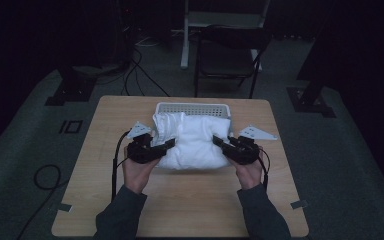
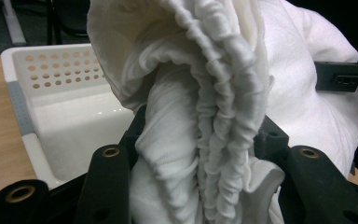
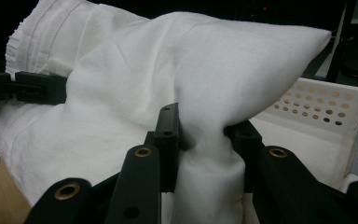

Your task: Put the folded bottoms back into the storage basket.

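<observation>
White padded cloth bundle (image 1: 192, 142) sits mid-table, just in front of the white perforated basket (image 1: 192, 108) at the table's (image 1: 180, 200) far edge, overlapping its near rim. Left gripper (image 1: 170, 144) pinches the gathered, ruched end; right gripper (image 1: 216, 140) clamps a fold at the opposite end. Both grips look secure, bundle bunched between them. Likely left: lift it over the rim, lower into the basket, release. Basket inside looks empty as far as it shows.
</observation>
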`<act>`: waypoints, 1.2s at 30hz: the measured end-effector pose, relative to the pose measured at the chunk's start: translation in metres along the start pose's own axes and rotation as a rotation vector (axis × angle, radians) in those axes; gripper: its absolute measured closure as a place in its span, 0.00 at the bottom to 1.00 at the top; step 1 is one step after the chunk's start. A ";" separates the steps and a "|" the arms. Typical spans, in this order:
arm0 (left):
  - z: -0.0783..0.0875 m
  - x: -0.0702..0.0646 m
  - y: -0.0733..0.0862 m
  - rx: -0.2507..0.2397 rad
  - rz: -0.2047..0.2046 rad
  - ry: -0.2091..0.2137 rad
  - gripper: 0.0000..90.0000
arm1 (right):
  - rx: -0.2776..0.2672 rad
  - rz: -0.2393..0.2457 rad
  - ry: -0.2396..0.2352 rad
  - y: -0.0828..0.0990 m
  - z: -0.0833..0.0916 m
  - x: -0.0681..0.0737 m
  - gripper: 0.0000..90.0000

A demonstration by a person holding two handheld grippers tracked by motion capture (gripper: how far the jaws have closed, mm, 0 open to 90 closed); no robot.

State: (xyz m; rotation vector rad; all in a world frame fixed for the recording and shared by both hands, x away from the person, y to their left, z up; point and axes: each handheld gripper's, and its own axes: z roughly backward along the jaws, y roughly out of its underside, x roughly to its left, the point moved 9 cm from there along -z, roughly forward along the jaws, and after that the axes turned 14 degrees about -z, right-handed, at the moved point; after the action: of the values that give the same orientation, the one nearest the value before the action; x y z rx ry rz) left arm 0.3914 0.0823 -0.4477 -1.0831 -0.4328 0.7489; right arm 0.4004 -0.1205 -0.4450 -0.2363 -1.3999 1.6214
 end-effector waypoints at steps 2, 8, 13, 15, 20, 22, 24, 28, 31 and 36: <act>-0.001 0.001 -0.002 -0.001 -0.001 -0.001 0.58 | -0.001 -0.004 0.001 -0.002 -0.001 -0.001 0.79; -0.004 0.006 -0.007 -0.004 -0.005 -0.002 0.59 | -0.006 -0.006 0.008 -0.008 -0.004 -0.003 0.79; -0.006 0.009 -0.014 -0.011 -0.013 -0.006 0.59 | -0.010 -0.005 0.012 -0.014 -0.005 -0.004 0.79; -0.007 0.010 -0.016 -0.013 -0.015 -0.007 0.59 | -0.011 -0.004 0.013 -0.017 -0.006 -0.004 0.79; -0.009 0.014 -0.022 -0.022 -0.017 -0.009 0.59 | -0.017 0.004 0.019 -0.025 -0.007 -0.005 0.79; -0.010 0.015 -0.023 -0.021 -0.020 -0.011 0.59 | -0.015 0.007 0.024 -0.028 -0.008 -0.006 0.79; -0.011 0.017 -0.024 -0.021 -0.017 -0.010 0.59 | -0.014 0.011 0.027 -0.030 -0.010 -0.006 0.79; -0.014 0.019 -0.026 -0.025 -0.012 -0.015 0.59 | -0.016 0.004 0.030 -0.033 -0.012 -0.007 0.79; -0.016 0.021 -0.029 -0.024 -0.013 -0.014 0.59 | -0.020 -0.001 0.032 -0.035 -0.013 -0.009 0.79; -0.018 0.024 -0.032 -0.023 -0.016 -0.019 0.59 | -0.027 -0.010 0.033 -0.039 -0.016 -0.011 0.79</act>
State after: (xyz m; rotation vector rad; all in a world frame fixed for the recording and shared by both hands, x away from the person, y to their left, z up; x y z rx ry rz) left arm 0.4304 0.0796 -0.4270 -1.0936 -0.4667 0.7422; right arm 0.4372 -0.1225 -0.4214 -0.2702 -1.3965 1.5848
